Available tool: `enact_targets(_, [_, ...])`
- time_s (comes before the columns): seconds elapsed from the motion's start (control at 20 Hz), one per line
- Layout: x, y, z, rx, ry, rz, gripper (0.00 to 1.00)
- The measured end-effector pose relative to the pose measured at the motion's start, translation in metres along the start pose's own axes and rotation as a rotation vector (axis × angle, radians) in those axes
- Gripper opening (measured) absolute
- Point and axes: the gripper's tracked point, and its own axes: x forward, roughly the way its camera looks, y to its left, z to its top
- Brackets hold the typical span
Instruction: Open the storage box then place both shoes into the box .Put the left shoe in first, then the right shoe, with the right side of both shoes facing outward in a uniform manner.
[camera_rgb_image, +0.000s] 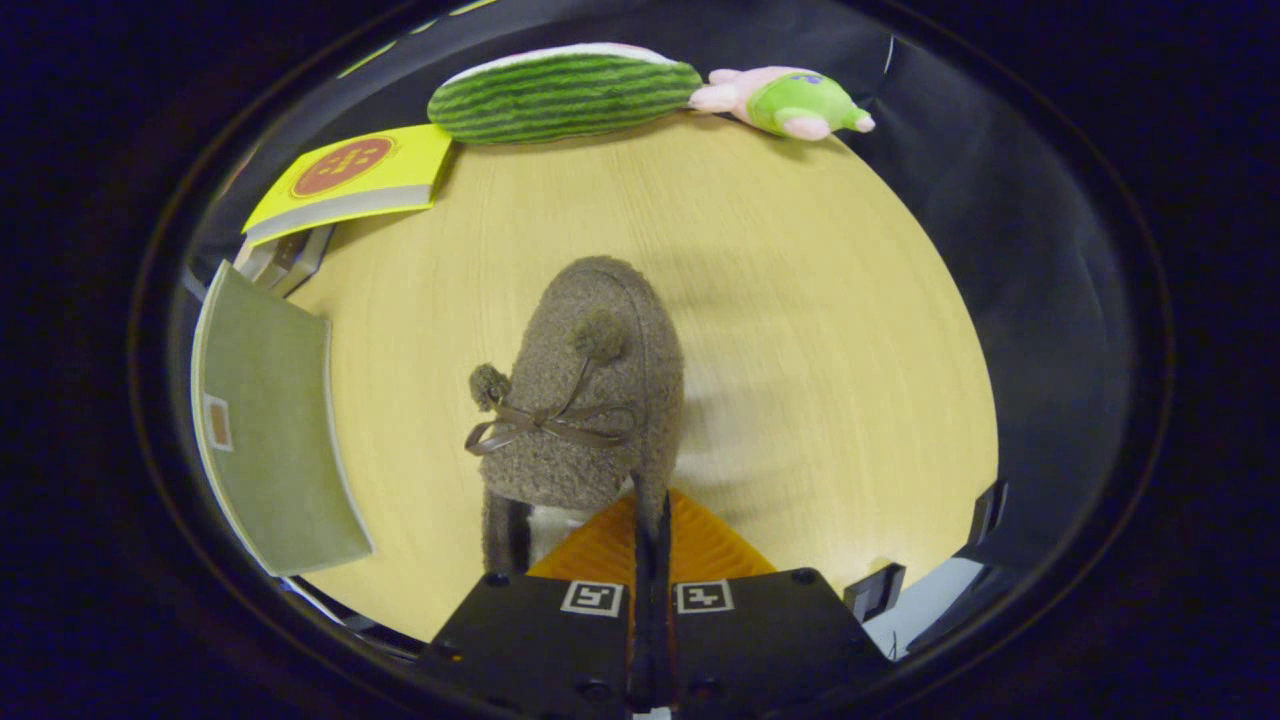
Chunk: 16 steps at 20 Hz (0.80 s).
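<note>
Shoe (590, 390) pinched in closed gripper (650, 520)

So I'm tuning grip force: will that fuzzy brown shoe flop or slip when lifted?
The shoe looks fleecy and soft, so probably light and unlikely to slip. The gripper pinches only its collar edge, so the toe may sag.

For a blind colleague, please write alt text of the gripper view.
The gripper has its jaws closed on the collar edge of a brown fuzzy shoe with a bow and pompoms, above a wooden table. Beyond lie a watermelon plush, a pink-green plush toy, a yellow book and a green book.
</note>
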Motion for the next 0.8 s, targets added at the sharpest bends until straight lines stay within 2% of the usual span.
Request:
enact_targets(0.25, [-0.052, 0.014, 0.008, -0.046, -0.08, -0.004, 0.06])
enact_targets(0.8, [-0.156, 0.103, 0.005, -0.136, -0.181, 0.11, 0.06])
